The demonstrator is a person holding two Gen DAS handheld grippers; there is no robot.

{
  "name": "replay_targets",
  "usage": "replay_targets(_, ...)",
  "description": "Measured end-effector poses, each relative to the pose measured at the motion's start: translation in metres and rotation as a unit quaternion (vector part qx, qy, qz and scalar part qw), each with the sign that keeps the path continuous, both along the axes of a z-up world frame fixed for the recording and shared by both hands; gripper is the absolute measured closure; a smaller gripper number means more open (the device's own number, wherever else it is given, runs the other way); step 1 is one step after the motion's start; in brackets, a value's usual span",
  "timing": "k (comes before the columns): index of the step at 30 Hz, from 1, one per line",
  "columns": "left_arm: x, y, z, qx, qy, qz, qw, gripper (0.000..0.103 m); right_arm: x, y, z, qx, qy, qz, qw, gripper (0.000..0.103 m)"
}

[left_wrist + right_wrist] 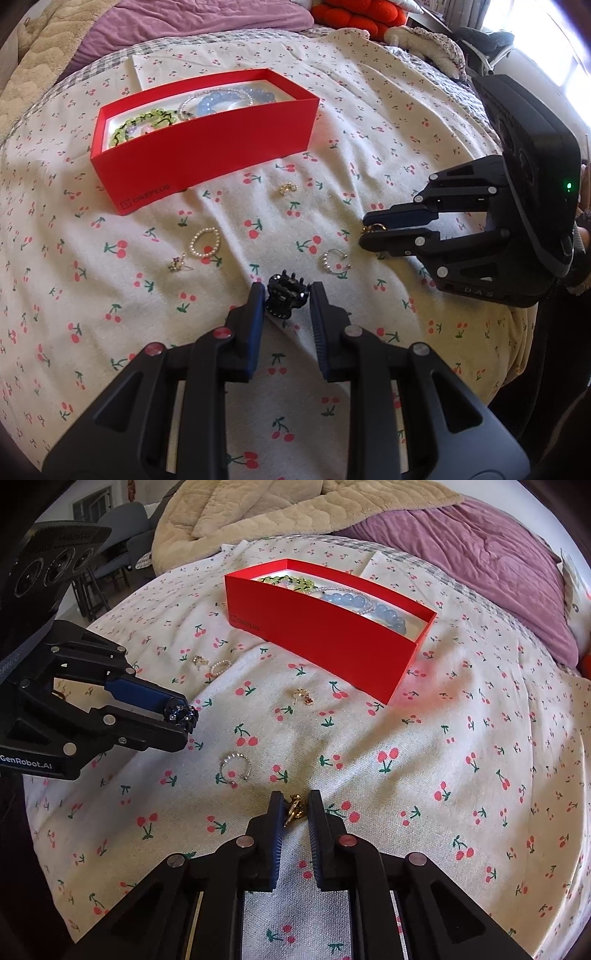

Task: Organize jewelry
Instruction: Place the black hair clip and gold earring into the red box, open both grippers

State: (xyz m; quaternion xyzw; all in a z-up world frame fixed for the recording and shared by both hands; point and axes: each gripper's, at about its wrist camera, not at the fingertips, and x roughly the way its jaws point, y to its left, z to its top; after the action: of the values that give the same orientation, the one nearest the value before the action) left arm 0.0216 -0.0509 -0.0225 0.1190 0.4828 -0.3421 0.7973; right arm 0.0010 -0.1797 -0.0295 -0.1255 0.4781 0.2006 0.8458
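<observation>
Left gripper [288, 297] clamps a black hair clip [286, 299]; right gripper [295, 808] pinches a small gold earring [295, 809], jaws nearly together. Both sit low over the cherry-print bedspread [424, 775]. Red box [207, 155], well ahead, already holds bead bracelets. Judgement: lift clear, keep squeeze steady, release over the box. Loose rings remain on the cloth; pillows behind

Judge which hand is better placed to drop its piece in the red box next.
Left, probably. Its gripper holds the black clip and looks nearer the box; the right gripper, holding a gold earring, looks farther.
</observation>
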Motion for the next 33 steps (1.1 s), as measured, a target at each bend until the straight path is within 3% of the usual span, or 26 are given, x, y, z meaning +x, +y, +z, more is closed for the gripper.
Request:
replay_targets(20,0.016,0.000,0.032,-0.008,-0.013,0.037,0.9992,0.076,0.013,0.005,0.032,0.008,-0.011,-0.022,1.000,0.090)
replay_targets(33,0.048,0.016,0.066,-0.038,-0.038,0.103,0.9932,0.076,0.035,-0.006,0.074,0.046,-0.044,-0.057,0.996,0.090)
